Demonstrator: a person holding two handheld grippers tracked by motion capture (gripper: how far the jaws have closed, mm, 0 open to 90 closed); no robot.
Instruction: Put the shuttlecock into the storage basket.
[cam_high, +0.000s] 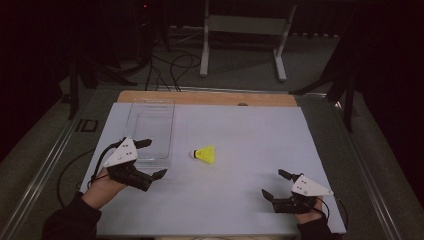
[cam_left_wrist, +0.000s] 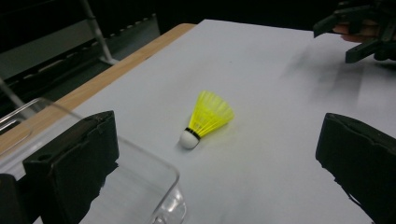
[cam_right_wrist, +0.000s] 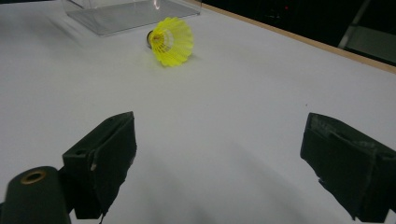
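Two hand-held grippers are seen over the white worktop (cam_high: 240, 200), both with jaws spread wide and nothing held between them. The left hand-held gripper (cam_high: 151, 159) is positioned at the near end of a clear plastic box (cam_high: 149, 131); in the left gripper view one jaw is seen over the box's near corner, whether touching cannot be told. It is carried by the left hand (cam_high: 102, 187), angled toward the worktop's middle. The right hand-held gripper (cam_high: 274, 184) is held low near the front right edge, well apart from everything, jaws pointed left and forward. A yellow shuttlecock (cam_high: 205, 154) is found lying on its side on the worktop, just right of the box, its white cork turned toward the box
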